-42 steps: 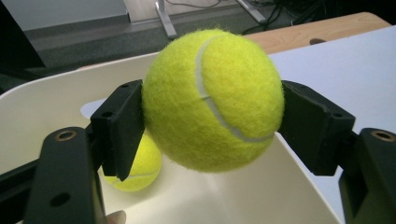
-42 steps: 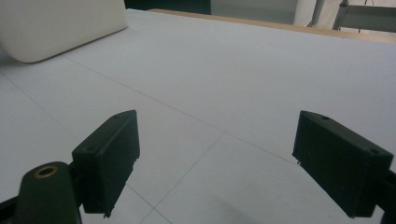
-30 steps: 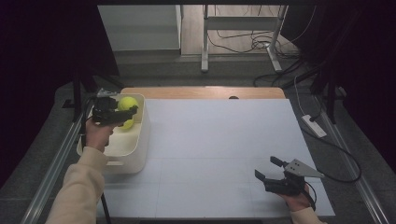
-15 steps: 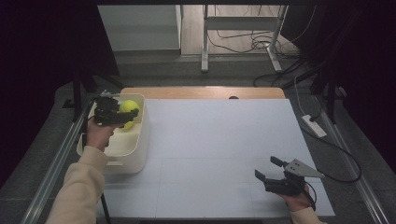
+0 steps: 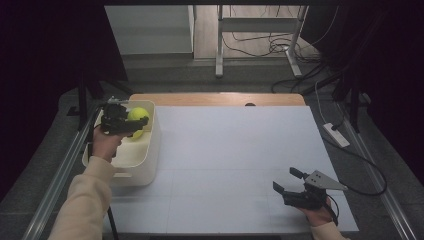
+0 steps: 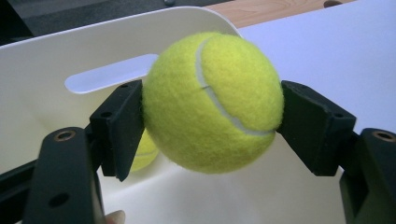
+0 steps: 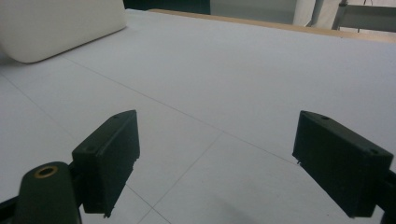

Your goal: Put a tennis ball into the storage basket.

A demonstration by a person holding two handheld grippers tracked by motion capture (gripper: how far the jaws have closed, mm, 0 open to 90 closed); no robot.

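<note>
One tennis ball sits clamped between my left tool's pads, held above the white bin so it clears the rim; a second ball lies inside below. My right tool, jaws wide and empty, waits low over the counter, well apart.

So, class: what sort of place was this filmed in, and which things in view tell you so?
Probably a lab or workshop set up for recording, not a home. A plain white table stands among dark curtains, loose cables trail across the floor behind it, and a power strip lies beside the table.
</note>
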